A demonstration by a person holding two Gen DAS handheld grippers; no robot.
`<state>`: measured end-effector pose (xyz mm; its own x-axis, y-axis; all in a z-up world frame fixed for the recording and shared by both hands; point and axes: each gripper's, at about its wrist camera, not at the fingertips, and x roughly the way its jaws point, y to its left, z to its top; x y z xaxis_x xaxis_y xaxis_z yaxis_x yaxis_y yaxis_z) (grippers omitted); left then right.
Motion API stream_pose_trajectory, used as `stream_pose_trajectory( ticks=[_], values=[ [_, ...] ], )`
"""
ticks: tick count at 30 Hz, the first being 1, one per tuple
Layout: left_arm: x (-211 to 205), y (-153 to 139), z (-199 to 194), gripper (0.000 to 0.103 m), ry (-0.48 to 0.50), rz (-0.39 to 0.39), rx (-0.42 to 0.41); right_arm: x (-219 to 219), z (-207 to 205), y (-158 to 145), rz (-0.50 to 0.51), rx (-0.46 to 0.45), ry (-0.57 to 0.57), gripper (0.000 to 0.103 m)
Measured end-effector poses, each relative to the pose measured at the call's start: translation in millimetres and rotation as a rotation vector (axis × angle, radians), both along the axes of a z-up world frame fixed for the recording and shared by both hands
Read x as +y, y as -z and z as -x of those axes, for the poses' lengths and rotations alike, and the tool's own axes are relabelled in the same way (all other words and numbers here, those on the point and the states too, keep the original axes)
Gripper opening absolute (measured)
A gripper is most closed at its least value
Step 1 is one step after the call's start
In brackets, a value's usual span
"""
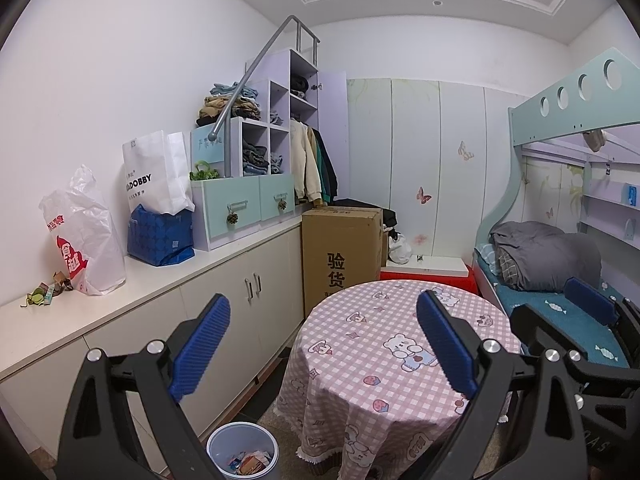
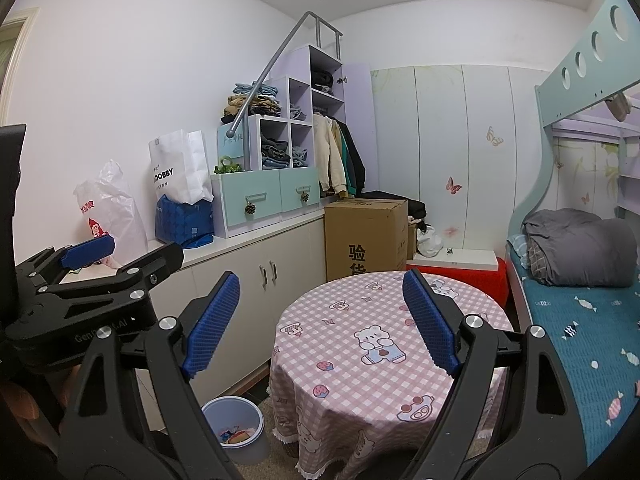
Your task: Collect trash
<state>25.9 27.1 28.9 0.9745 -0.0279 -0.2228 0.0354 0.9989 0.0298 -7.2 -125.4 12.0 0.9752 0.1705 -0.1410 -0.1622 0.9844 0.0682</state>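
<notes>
Lying far left on the white worktop [image 1: 160, 292]: small crumpled wrappers [image 1: 44, 292], the trash to collect, just beside a white plastic bag [image 1: 84, 232] with red print. Standing further along, a white paper bag [image 1: 154, 172] atop a blue bag [image 1: 162, 236], then stepped shelves with clothes. Hanging above the cabinet doors, the left hand-held gripper [image 1: 324, 340], fingers spread wide, pinching nothing. Sitting on the floor below, the grey bin [image 1: 242, 450], already holding some scraps. Standing centre, the round table [image 1: 384, 344] under a pink checked cloth, bare of trash. Hovering over that cloth, the right hand-held gripper [image 2: 320, 320], likewise spread and empty. Lying far right, the bunk bed [image 2: 580, 320] with a grey quilt.

Judging by this: searching and lining up, nothing grasped yet. Calling next for swinging the left gripper toward the wrappers, lowering over them, closing, then carrying to the bin.
</notes>
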Motion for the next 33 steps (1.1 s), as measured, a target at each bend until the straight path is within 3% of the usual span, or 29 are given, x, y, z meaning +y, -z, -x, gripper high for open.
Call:
stream_pose_trajectory(
  ticks=[33],
  values=[
    [6.6,9.5,-4.8,0.093,0.004,-0.011,0.017,-1.7,-2.5,10.8,0.001,0.015,-0.006,0.083]
  ],
)
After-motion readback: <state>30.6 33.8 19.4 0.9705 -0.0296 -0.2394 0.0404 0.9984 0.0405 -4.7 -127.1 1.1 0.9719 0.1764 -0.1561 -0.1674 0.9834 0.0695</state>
